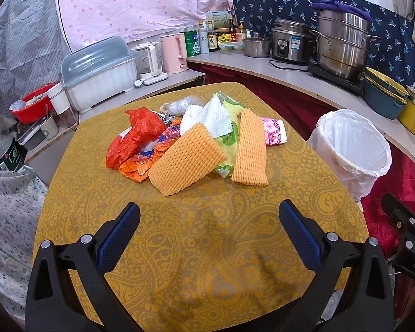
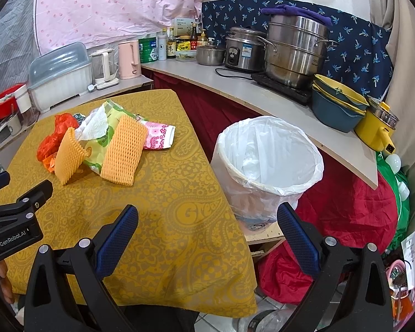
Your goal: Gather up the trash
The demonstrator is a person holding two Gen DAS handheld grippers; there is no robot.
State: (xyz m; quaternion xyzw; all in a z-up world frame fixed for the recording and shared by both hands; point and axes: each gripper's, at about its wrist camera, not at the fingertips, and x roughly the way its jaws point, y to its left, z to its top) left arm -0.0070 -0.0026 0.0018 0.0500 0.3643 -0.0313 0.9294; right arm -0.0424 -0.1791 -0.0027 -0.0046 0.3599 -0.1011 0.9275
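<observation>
A pile of trash lies on the yellow patterned table [image 1: 207, 249]: two orange foam nets [image 1: 186, 159] [image 1: 250, 149], a red plastic bag [image 1: 135, 132], an orange wrapper [image 1: 149, 160], white tissue [image 1: 210, 117], a green wrapper [image 1: 229, 135], a pink packet [image 1: 274, 131] and a clear bag [image 1: 184, 103]. A bin with a white liner [image 1: 354, 149] stands right of the table, also in the right wrist view [image 2: 268, 163]. My left gripper [image 1: 209, 218] is open and empty, short of the pile. My right gripper [image 2: 207, 221] is open and empty over the table's right edge, near the bin.
A counter [image 1: 290, 74] behind holds steel pots [image 1: 343, 47], a rice cooker [image 1: 289, 41], bottles, a pink kettle [image 1: 175, 52] and a dish box [image 1: 99, 72]. Stacked bowls [image 2: 337, 105] and a yellow pot [image 2: 379, 127] sit at right. Red cloth [image 2: 345, 215] lies below.
</observation>
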